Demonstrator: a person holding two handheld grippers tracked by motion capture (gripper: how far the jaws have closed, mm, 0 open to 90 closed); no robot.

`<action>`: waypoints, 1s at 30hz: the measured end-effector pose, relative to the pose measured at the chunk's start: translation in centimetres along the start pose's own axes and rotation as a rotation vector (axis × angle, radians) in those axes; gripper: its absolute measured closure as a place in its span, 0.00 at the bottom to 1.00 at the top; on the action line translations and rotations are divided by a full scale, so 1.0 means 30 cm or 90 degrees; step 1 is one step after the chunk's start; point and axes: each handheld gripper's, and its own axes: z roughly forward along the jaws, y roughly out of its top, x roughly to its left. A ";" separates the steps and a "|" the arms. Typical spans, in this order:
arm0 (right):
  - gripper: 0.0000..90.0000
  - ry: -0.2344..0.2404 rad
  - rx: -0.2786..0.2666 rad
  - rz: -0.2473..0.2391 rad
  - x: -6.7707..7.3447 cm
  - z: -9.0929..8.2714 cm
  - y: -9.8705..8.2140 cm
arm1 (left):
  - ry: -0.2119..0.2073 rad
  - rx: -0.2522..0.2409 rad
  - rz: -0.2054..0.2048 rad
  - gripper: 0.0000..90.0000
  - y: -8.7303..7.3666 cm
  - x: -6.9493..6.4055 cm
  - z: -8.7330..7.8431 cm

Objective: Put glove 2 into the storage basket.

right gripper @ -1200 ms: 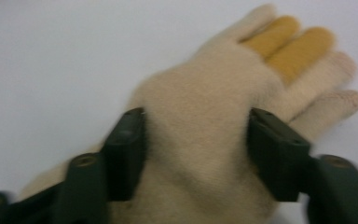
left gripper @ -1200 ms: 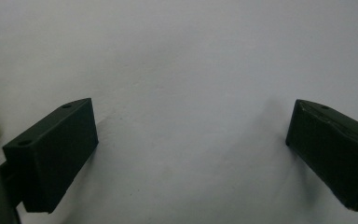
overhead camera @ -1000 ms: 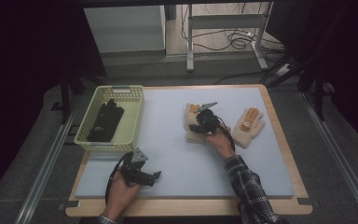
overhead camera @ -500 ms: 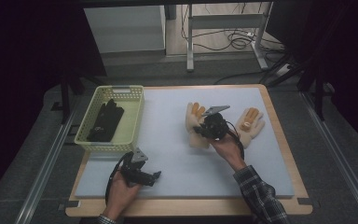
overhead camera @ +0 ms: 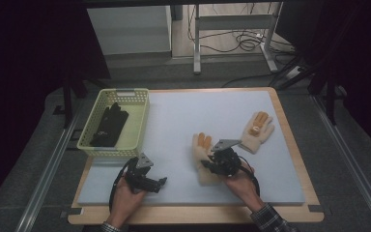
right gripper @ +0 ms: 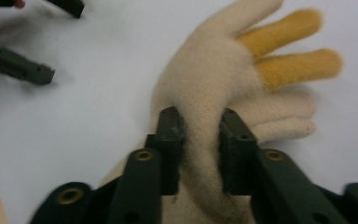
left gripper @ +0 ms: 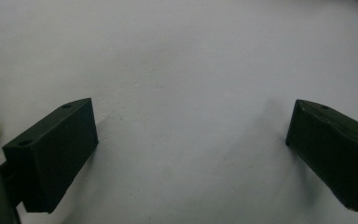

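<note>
The glove in the right tool is fuzzy knitted cloth, cream with mustard-yellow fingers; its twin at 2 o'clock looks the same. Both tools have matt black plastic jaws. The counter shows a pale, smooth wooden rim under a matt light-grey mat. At 10 o'clock, the basket is pale yellow-green perforated plastic, holding dark matt cloth gloves.

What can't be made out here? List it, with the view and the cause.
- Cuff of the nearer glove: in the right gripper view, behind the right gripper, whose fingers pinch a fold of it.
- Dark things in the basket: high view, too dim to identify.
- Basket corner: left gripper view, cut off by the left edge.
- Left gripper: its body lies below the frame.
</note>
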 end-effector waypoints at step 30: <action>0.81 0.015 0.001 0.013 -0.012 -0.062 -0.187 | 0.000 -0.001 0.000 0.02 0.000 0.000 0.000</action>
